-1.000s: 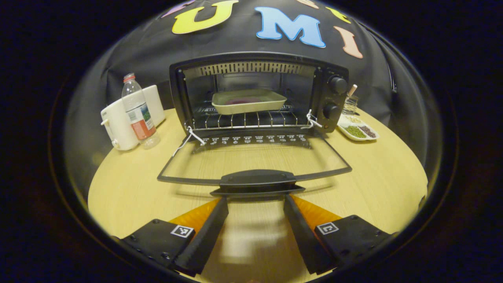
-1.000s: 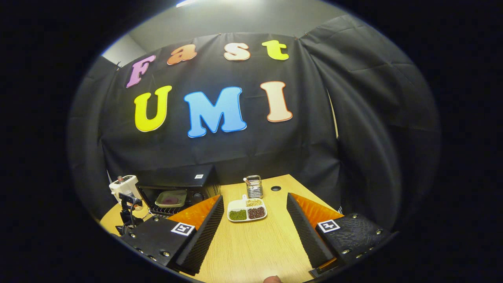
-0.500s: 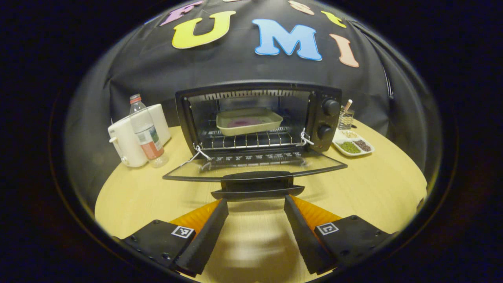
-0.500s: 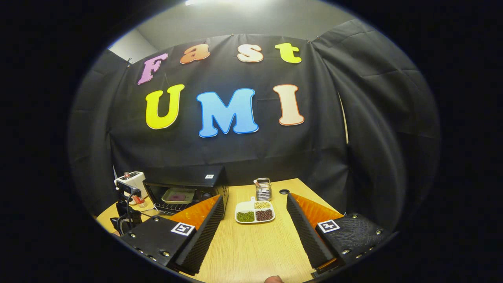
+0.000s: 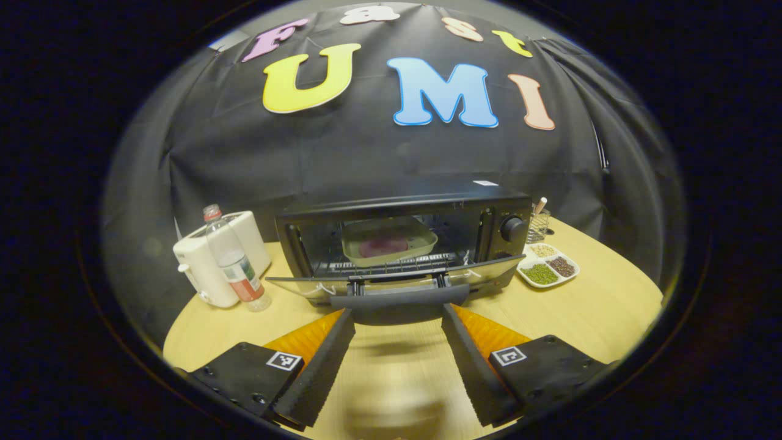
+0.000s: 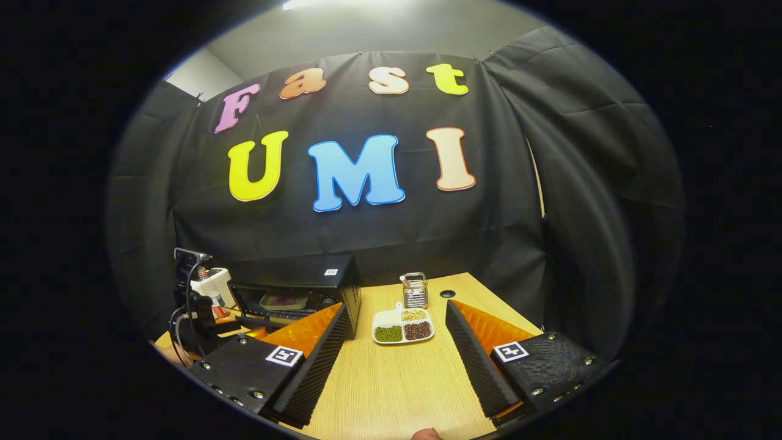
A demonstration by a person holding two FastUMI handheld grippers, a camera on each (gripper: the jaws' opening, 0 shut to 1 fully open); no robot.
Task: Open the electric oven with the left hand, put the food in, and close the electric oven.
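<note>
The black electric oven (image 5: 397, 244) stands toward the back edge of the light wooden tabletop (image 5: 580, 311), its glass door (image 5: 391, 282) tilted partway up, neither flat nor shut. Inside, on the wire rack, sits a pale rectangular baking dish holding reddish food (image 5: 388, 241). The left gripper (image 5: 397, 315) has its jaws spread wide, fingertips just under the ends of the door's black handle (image 5: 400, 298), gripping nothing. A white appliance (image 5: 211, 266) and a clear plastic bottle (image 5: 235, 266) stand near the tabletop's left edge; a white divided tray of beans (image 5: 547, 269) lies right of the oven. The right gripper (image 6: 394, 318) hangs released above the tabletop, well apart from the oven, facing the tray.
</note>
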